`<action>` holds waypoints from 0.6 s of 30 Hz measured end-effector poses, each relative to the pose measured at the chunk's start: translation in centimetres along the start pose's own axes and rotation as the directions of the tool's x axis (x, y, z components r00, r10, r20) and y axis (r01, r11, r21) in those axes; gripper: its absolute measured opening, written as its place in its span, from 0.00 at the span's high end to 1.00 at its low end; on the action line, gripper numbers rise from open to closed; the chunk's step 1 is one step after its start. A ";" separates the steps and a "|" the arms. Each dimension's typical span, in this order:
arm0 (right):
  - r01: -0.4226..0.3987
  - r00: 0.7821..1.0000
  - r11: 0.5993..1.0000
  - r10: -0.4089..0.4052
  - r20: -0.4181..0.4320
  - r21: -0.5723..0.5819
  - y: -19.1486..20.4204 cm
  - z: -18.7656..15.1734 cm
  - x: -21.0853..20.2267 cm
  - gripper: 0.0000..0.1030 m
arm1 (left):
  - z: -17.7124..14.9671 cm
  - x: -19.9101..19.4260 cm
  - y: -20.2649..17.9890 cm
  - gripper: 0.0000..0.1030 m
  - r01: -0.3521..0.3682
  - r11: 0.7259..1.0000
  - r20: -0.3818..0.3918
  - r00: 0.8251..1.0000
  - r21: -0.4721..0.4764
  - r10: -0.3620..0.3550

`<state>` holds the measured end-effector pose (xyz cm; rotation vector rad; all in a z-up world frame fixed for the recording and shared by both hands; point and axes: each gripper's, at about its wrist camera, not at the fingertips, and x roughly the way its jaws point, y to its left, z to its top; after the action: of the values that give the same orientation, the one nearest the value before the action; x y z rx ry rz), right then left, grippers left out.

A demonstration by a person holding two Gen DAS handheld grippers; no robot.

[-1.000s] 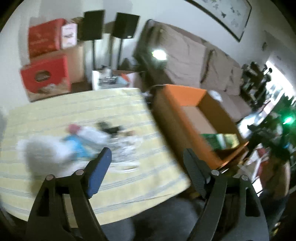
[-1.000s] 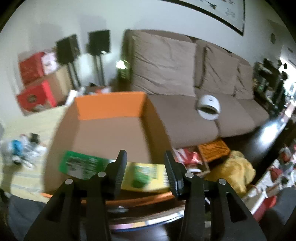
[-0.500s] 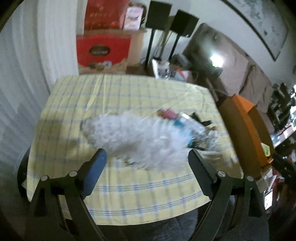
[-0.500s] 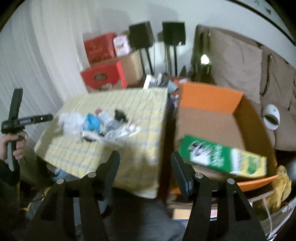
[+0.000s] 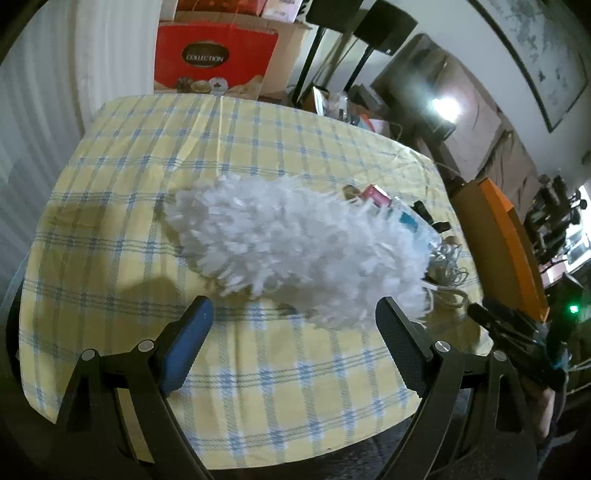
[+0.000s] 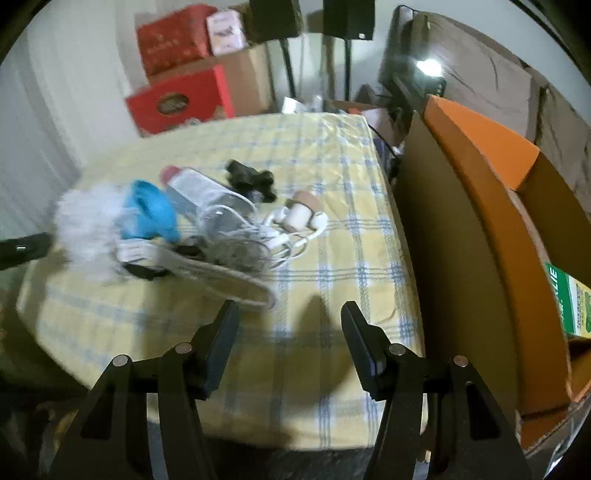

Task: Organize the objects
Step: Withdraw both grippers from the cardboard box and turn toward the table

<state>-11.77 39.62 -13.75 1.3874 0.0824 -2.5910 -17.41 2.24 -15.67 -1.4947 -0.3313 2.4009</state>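
A fluffy white duster head [image 5: 295, 247] lies on the yellow checked tablecloth [image 5: 147, 177], just beyond my open, empty left gripper [image 5: 291, 325]. Behind it lies a pile: a pink-capped clear bottle [image 6: 195, 184], a blue piece [image 6: 151, 210], a black object [image 6: 251, 181], white cables [image 6: 280, 236], a small wooden piece [image 6: 301, 210] and a beige strap [image 6: 221, 277]. My right gripper [image 6: 290, 325] is open and empty above the table's near right part. An orange-lined cardboard box [image 6: 476, 206] stands right of the table with a green carton [image 6: 569, 299] inside.
Red boxes [image 5: 214, 55] and cardboard cartons are stacked behind the table, with two black speakers on stands [image 6: 347, 18]. A brown sofa [image 6: 480, 66] lies beyond the box. The duster [image 6: 88, 229] also shows blurred in the right wrist view.
My left gripper swung from the box side to face the duster and moved closer to it. My right gripper left the box and turned over the table toward the pile.
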 end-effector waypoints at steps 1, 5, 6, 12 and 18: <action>-0.007 1.000 1.000 0.007 -0.001 0.007 0.0 0.1 0.3 0.43 | 0.1 0.0 0.2 0.14 0.003 1.000 0.002 1.000 0.001 -0.003; -0.044 0.999 0.998 0.044 0.003 0.037 0.0 0.6 1.4 0.43 | 0.4 -0.2 1.4 0.14 0.003 1.000 0.017 1.000 -0.005 -0.003; -0.046 0.999 0.998 0.046 -0.005 0.039 0.1 0.7 1.7 0.43 | 0.4 -0.1 1.8 0.14 0.009 1.000 0.014 1.000 -0.015 -0.009; -0.112 0.994 0.992 0.112 0.009 0.061 0.0 0.6 2.3 0.71 | 0.6 0.3 2.9 0.14 -0.032 0.999 0.013 0.999 -0.005 0.032; -0.129 0.992 0.989 0.128 0.017 0.072 -0.3 0.5 2.1 0.79 | 0.8 -0.1 4.5 0.14 -0.027 0.999 0.029 0.999 -0.030 0.028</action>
<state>-13.38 39.54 -15.16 1.3523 -0.1015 -2.5190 -18.61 -2.00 -16.77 -1.4873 -0.3565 2.4518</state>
